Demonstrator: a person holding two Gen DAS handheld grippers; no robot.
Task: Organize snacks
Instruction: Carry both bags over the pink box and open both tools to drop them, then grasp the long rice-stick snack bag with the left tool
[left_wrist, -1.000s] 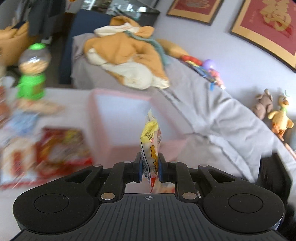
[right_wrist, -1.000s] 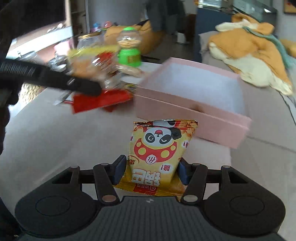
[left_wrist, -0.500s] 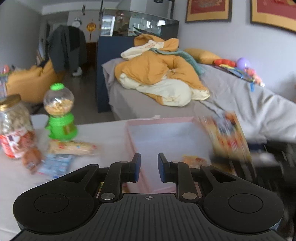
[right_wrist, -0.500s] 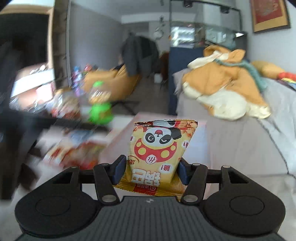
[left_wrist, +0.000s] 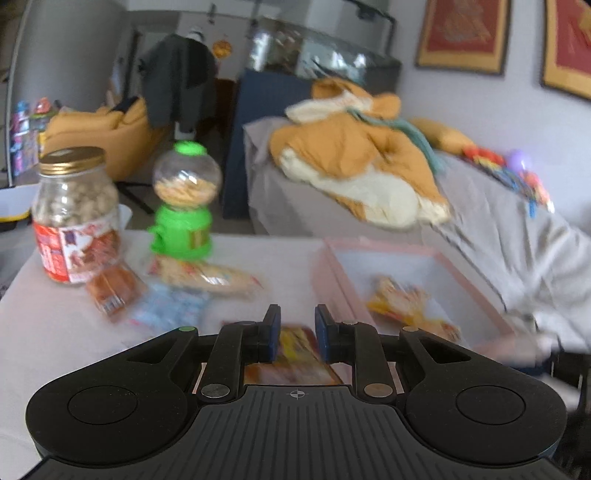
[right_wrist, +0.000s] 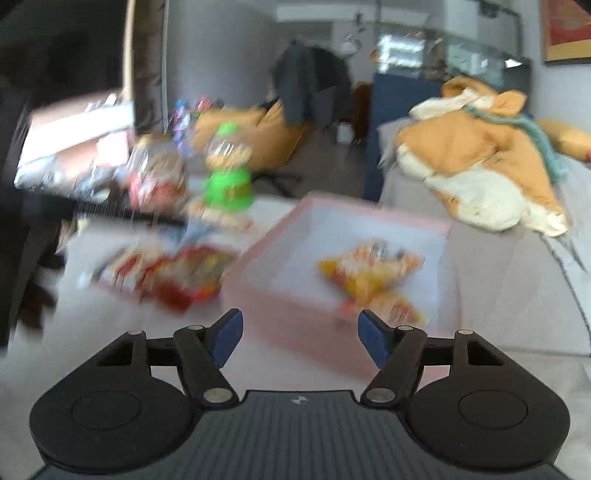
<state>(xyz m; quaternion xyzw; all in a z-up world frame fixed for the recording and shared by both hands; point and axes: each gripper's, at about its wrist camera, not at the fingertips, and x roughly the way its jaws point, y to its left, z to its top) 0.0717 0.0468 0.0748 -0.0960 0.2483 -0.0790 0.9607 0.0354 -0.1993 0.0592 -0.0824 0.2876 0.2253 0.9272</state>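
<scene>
A pink box (right_wrist: 436, 225) sits on the white table, also in the left wrist view (left_wrist: 476, 288). Yellow snack packets (right_wrist: 369, 280) lie inside it, blurred, and show in the left wrist view (left_wrist: 406, 306). My right gripper (right_wrist: 301, 338) is open and empty just in front of the box. My left gripper (left_wrist: 297, 332) is open with a narrow gap, empty, above a red-and-yellow packet (left_wrist: 295, 354) on the table. More packets (right_wrist: 166, 273) lie left of the box.
A nut jar (left_wrist: 74, 214) and a green candy dispenser (left_wrist: 183, 206) stand at the table's back left, with a long packet (left_wrist: 203, 277), a small brown packet (left_wrist: 110, 291) and a pale blue packet (left_wrist: 166, 306) in front. A grey sofa (left_wrist: 498, 221) with an orange blanket lies behind.
Both grippers let go of their yellow packets, which now lie in the pink box. The left gripper has swung left over the table's packets; the right gripper has opened wide.
</scene>
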